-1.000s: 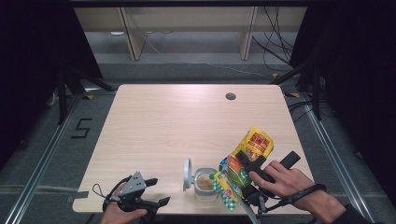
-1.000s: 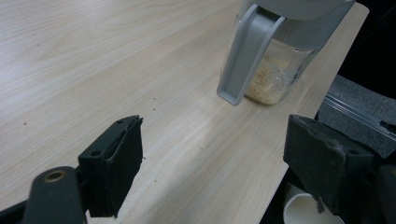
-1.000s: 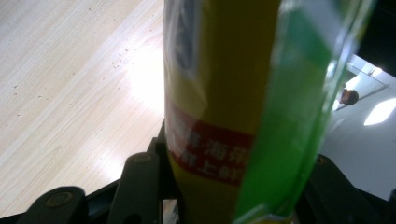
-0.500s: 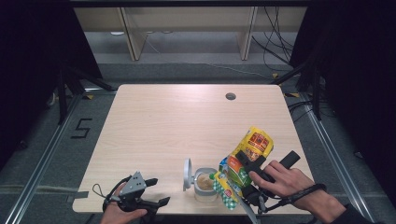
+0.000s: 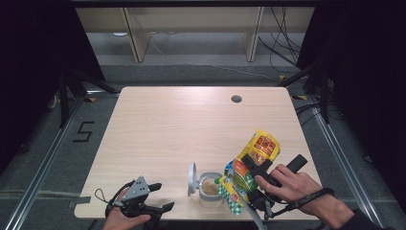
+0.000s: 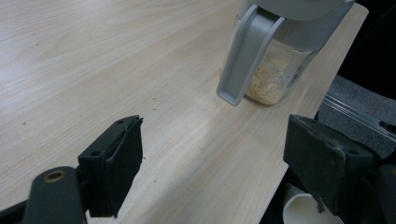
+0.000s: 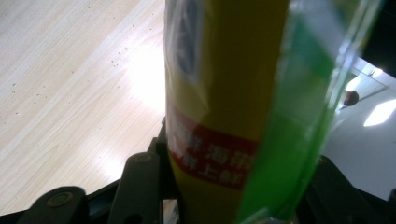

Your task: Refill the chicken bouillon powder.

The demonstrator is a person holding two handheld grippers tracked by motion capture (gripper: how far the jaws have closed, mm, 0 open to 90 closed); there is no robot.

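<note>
Yellow-green bag (image 5: 246, 175) sits pinched between the right gripper's (image 5: 249, 179) jaws, tilted with its lower end over the open jar (image 5: 209, 188) near the table's (image 5: 191, 124) front edge. Pouring well likely means holding the mouth centred over the jar and tipping slowly, so the crumbs don't spill. The left gripper (image 5: 160, 203) rests apart, jaws spread and empty; it could steady the jar.
</note>
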